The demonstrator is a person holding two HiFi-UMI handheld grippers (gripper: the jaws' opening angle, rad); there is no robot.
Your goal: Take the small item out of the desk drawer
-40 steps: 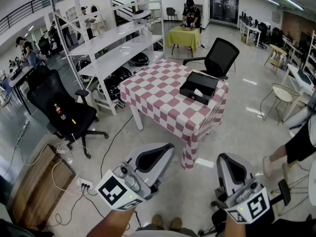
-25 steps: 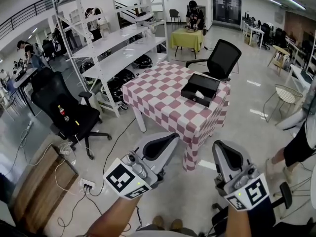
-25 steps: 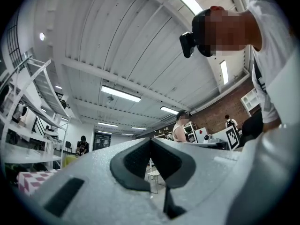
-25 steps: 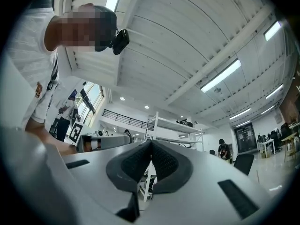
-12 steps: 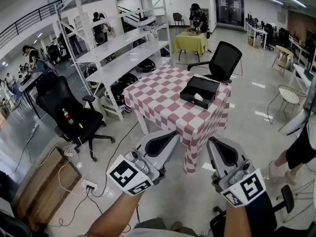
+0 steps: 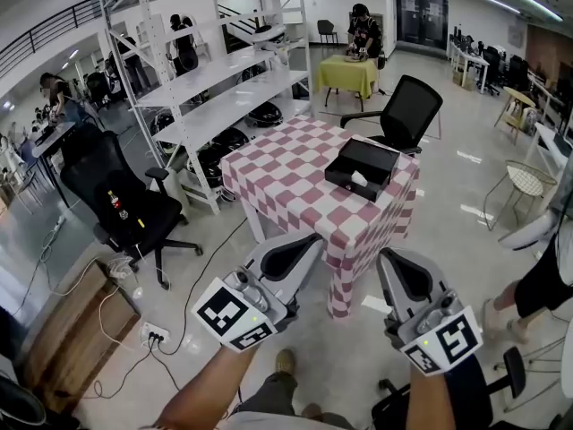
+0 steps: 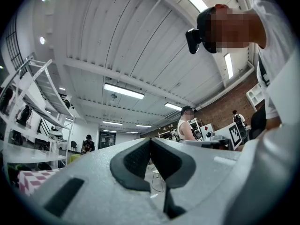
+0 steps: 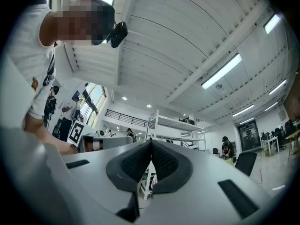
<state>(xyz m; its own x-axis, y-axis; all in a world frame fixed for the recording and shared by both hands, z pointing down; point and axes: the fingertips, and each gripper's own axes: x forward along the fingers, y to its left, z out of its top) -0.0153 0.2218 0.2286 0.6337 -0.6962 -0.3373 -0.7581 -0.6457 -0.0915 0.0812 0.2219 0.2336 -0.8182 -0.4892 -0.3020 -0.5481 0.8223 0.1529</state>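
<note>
A black open drawer box [image 6: 363, 165] sits on the far right part of a table with a pink-and-white checked cloth [image 6: 291, 173]. A small white item [image 6: 359, 178] lies inside it. Both grippers are held low in front of me, well short of the table. My left gripper [image 6: 307, 241] is shut and empty, its dark pads [image 7: 140, 161] pressed together and pointing up at the ceiling. My right gripper [image 6: 395, 260] is also shut with nothing between its pads [image 8: 164, 162].
A black office chair [image 6: 121, 200] stands at the left and another [image 6: 408, 106] behind the table. White shelving [image 6: 210, 83] runs along the left. Cables and a power strip [image 6: 152, 332] lie on the floor. A person's leg [image 6: 542, 271] is at the right.
I have stepped closer to the table, and a shoe now shows at the bottom. Both grippers rose slightly in view and stayed shut.
</note>
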